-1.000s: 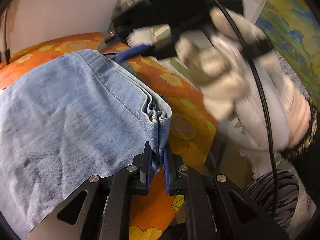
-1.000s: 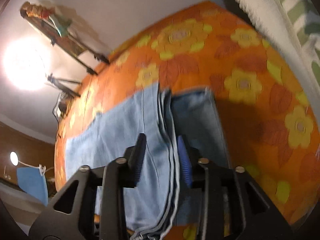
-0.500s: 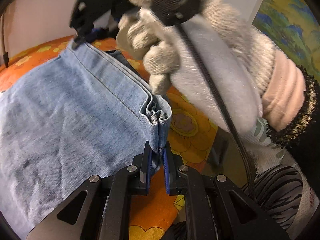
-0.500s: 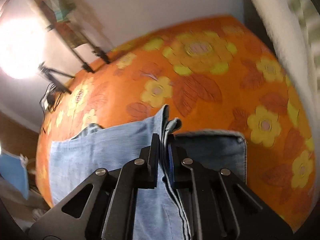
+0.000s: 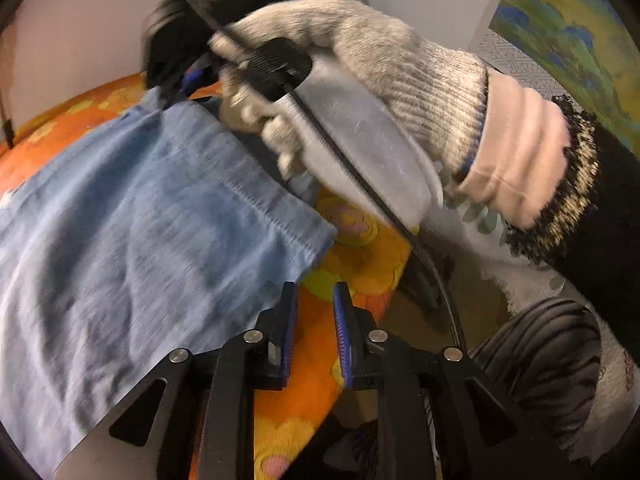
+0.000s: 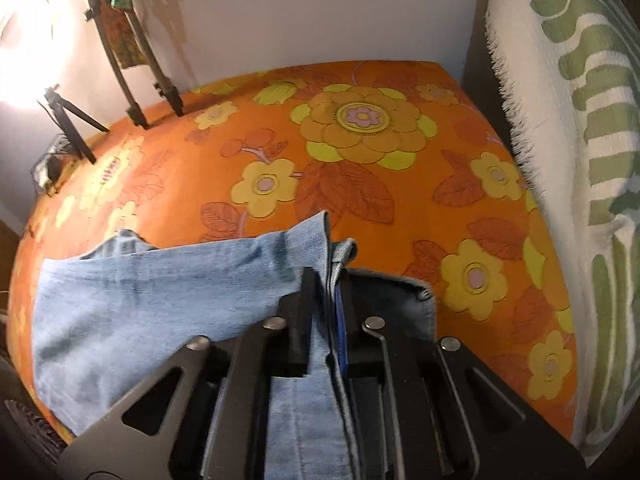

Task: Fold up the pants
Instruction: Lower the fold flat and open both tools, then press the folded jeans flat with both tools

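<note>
The pants (image 6: 160, 304) are light blue denim, faded in patches, with stitched seams and a doubled hem; they lie spread on the orange flowered cloth (image 6: 360, 168) that covers the surface beneath, one layer folded over another.

The right wrist view shows the pants' far edge, bunched into a small upright peak, and beyond the pants the open stretch of flowered cloth, tripod legs (image 6: 136, 92) at its far left edge and a white-and-green patterned textile (image 6: 580, 128) along its right side. The left wrist view shows instead the gloved right hand (image 5: 360, 80) gripping its tool handle above the pants, a black cable (image 5: 352, 168) running down from it, and a stitched corner of the pants (image 5: 168, 232) lying flat.

The right tongs (image 6: 324, 312) are closed to a narrow gap on the pants, several denim layers pinched between the pads and running back through the jaws. The left tongs (image 5: 314, 320) stand apart with nothing between them, just beside the pants' near corner, over bare orange cloth (image 5: 320, 380).
</note>
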Demonstrator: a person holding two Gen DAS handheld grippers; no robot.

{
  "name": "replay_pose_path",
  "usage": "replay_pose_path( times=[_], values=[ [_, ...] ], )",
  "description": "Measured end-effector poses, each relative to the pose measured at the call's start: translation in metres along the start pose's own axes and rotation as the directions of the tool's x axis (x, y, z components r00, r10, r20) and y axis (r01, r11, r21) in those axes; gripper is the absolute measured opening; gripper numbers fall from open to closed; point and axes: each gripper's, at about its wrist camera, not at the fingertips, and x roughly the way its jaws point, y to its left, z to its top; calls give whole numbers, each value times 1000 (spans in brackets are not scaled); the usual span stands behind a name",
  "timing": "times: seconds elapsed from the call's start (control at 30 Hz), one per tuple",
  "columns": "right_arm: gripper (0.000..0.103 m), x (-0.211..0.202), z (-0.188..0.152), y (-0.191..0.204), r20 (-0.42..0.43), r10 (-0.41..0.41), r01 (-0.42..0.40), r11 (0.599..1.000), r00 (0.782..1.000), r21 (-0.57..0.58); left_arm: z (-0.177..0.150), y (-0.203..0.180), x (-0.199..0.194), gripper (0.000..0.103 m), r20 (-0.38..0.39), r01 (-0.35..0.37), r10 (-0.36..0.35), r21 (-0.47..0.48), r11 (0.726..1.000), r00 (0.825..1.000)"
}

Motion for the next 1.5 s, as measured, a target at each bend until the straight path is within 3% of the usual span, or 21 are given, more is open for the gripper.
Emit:
replay_pose_path(
  times=[0.13,0.27,0.37,0.47,0.57,0.73,0.8,0.97,1.13,1.2,1.3,1.37,1.4,1.43,1.5],
  values=[
    [20,-22,4,-5,41,-50,49,998,998,39,-15,14,-35,21,17,-19,19,-35,999,1000],
    [20,-62,-5,3,94,27,-30,999,995,29,-29,38,-82,25,55,-59,64,-92,994,996],
    [20,-79,-23,22,96,101,-100,995,990,-14,-39,67,-117,25,73,-145,154,-120,982,985],
    [20,-83,-51,55,69,142,-135,985,987,-103,-53,103,-148,26,74,-250,266,-179,952,961],
    [20,-73,-74,82,25,148,-142,975,989,-170,-70,152,-168,26,43,-347,371,-273,897,928],
    [20,-53,-95,105,-15,122,-123,969,992,-216,-94,203,-172,26,-10,-421,445,-344,840,896],
    [20,-46,-100,111,-32,114,-118,967,993,-225,-103,215,-166,26,-32,-468,489,-345,813,872],
    [20,-27,-117,100,-95,-21,-7,959,995,-285,-116,232,-164,26,-84,-514,519,-346,785,850],
    [14,-34,-121,76,-114,-46,17,970,992,-242,-119,238,-169,26,-77,-509,519,-364,780,851],
    [14,-43,-120,81,-94,-73,47,966,993,-252,-119,238,-175,26,-70,-519,535,-373,769,842],
    [17,-64,-117,97,-58,2,-17,968,998,-251,-123,238,-198,26,-36,-503,542,-426,752,840],
    [23,-75,-112,114,-26,50,-55,964,998,-259,-131,239,-216,30,-8,-463,525,-484,743,851],
    [27,-82,-109,126,-9,86,-85,961,996,-261,-140,239,-228,40,15,-421,504,-528,737,864],
    [37,-85,-106,135,-1,115,-111,958,993,-263,-148,239,-236,44,32,-392,491,-559,731,871],
    [45,-93,-99,158,10,194,-185,946,981,-265,-160,238,-244,46,51,-341,459,-600,724,887]
  ],
)
